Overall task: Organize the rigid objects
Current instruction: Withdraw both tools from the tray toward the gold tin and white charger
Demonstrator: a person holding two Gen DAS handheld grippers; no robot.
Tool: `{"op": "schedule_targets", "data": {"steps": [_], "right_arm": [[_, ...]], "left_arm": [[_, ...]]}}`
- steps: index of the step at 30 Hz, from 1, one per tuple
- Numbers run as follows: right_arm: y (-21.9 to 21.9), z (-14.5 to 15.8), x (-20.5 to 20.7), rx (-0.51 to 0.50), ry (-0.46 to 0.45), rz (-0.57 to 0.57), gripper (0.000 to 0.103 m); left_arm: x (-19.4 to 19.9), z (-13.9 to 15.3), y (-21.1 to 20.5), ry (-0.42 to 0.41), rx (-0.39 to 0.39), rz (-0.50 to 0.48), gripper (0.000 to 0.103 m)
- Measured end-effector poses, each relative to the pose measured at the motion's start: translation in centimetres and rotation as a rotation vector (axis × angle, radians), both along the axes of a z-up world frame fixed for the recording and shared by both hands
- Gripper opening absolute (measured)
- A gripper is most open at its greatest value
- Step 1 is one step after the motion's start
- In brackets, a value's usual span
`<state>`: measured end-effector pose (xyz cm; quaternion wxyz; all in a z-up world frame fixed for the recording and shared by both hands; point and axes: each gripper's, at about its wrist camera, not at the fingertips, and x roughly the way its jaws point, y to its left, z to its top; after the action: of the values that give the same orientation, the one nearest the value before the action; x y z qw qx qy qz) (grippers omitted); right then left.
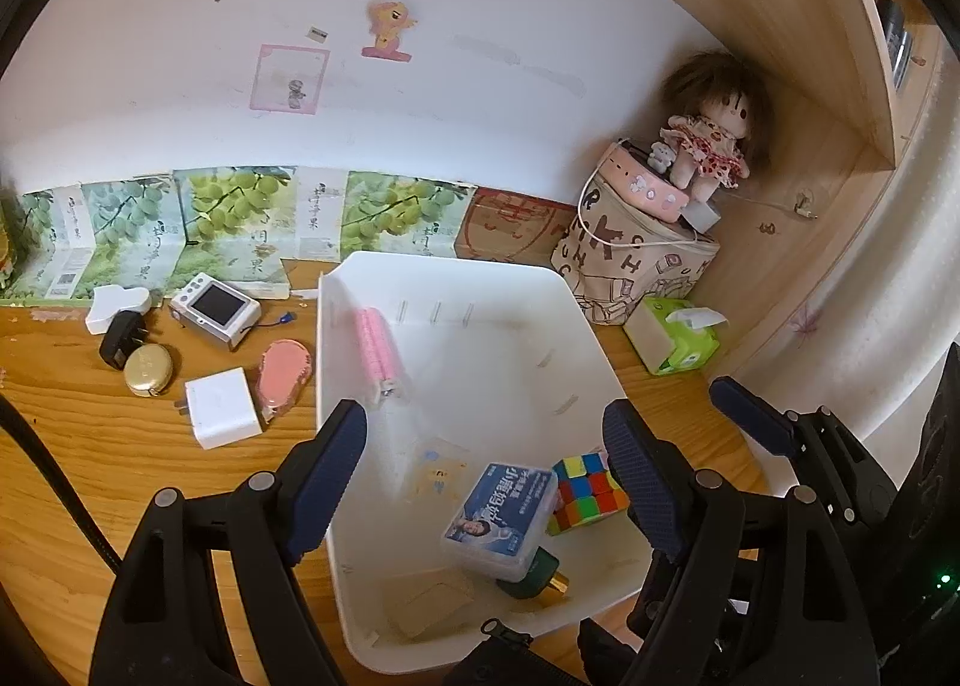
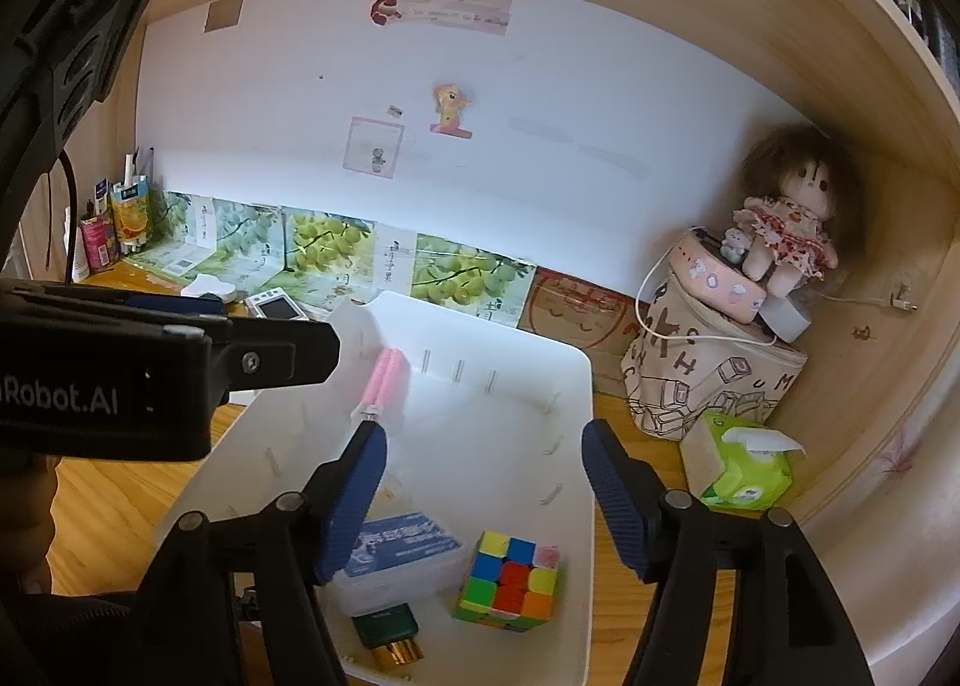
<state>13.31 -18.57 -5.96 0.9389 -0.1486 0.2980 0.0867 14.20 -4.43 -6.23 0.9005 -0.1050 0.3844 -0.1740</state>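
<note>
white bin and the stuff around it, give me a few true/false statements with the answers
1. The puzzle cube lies inside the white bin. True.
2. The small camera is in the bin. False: it lies on the wooden desk, left of the bin.
3. The left gripper is clamped on the blue-labelled box. False: its jaws stand open above the bin and press on nothing.
4. The doll sits on a pink case on top of a printed bag. True.
5. The green tissue pack is right of the bin. True.
</note>
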Motion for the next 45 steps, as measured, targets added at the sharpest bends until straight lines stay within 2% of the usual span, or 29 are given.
{"op": "schedule_targets", "data": {"steps": [9,11,18,32,40,45], "right_arm": [[2.6,0.4,-0.3,0.009,0.001,0.000,0.072],[3.3,0.4,-0.4,0.014,0.003,-0.002,0.075],[6.5,0.3,-0.8,0.037,0.024,-0.006,0.075],[13.7,0.0,-1.5,0.088,0.032,-0.041,0.076],[17.4,-1.1,-1.5,0.138,0.066,-0.084,0.076],[19.7,-2.6,-1.6,0.160,0.100,-0.101,0.076]], "left_arm": [[-0.3,0.6,2.9,-0.022,0.003,0.011,0.084],[-0.4,0.6,3.6,-0.017,0.006,0.011,0.084],[-0.9,0.4,6.8,-0.002,0.021,0.012,0.084],[-1.3,0.4,14.3,0.006,0.076,-0.001,0.084],[-1.0,-0.3,18.5,0.035,0.113,-0.014,0.084],[-0.2,-1.4,21.5,0.065,0.162,0.061,0.084]]}}
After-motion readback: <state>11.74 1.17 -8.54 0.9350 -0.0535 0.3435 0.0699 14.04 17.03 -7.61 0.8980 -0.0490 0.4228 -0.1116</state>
